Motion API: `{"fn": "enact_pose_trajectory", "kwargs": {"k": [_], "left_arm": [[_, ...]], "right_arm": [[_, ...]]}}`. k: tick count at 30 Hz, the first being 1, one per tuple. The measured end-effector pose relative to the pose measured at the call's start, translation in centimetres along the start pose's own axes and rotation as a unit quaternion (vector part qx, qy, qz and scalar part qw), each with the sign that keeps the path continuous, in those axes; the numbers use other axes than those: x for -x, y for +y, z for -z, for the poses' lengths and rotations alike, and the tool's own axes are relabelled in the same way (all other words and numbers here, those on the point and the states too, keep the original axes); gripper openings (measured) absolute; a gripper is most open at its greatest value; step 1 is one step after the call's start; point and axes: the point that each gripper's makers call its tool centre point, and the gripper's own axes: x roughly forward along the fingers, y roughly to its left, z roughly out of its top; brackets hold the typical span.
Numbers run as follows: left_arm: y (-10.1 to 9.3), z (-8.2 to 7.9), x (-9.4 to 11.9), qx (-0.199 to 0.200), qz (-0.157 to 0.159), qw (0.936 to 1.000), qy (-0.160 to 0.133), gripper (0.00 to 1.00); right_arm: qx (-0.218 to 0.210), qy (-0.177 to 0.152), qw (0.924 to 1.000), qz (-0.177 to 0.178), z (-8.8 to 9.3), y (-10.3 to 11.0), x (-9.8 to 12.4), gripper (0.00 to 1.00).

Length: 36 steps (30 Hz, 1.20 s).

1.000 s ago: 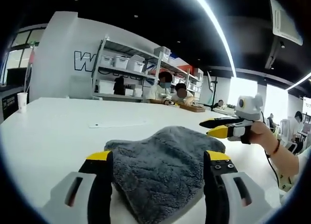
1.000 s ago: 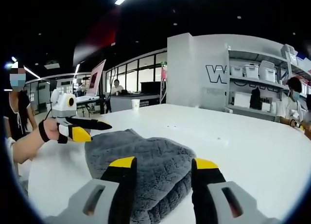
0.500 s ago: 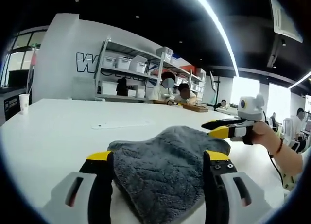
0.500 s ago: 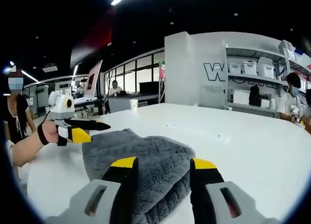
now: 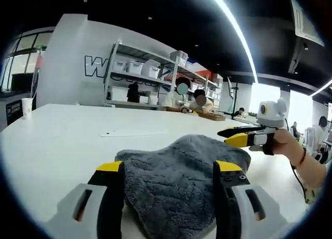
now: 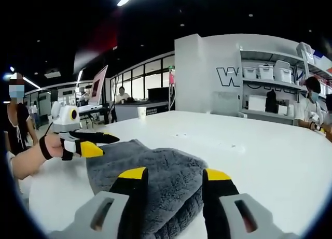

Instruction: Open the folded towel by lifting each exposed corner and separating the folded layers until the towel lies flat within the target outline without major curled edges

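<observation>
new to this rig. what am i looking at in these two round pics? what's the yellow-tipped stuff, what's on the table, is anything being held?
No robot arm here: a person holds a two-jaw gripper in each hand, and a fisheye camera rides on each one.

In the left gripper view, the left gripper rises from the bottom, jaws apart on either side of a folded grey towel. The right gripper comes in from the right, held in a hand.

The right gripper view is the same scene from the other side.

The towel lies on a white table. Nothing is lifted; both grippers look open around the towel. A paper cup stands at the far edge.

Bright ceiling strips, fisheye-warped edges
</observation>
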Motion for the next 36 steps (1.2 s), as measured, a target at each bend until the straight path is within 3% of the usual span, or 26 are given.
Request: {"fn": "enact_pose_trajectory", "kwargs": {"k": [25, 36], "left_arm": [[0.2, 0.6, -0.2, 0.009, -0.031, 0.9995, 0.006, 0.64], [1.7, 0.6, -1.5, 0.023, -0.033, 0.9992, 0.004, 0.60]], "right_arm": [[-0.012, 0.003, 0.9999, 0.009, -0.2, -0.1, -0.7, 0.36], [-0.019, 0.003, 0.9997, 0.016, 0.1, -0.1, -0.8, 0.37]]}}
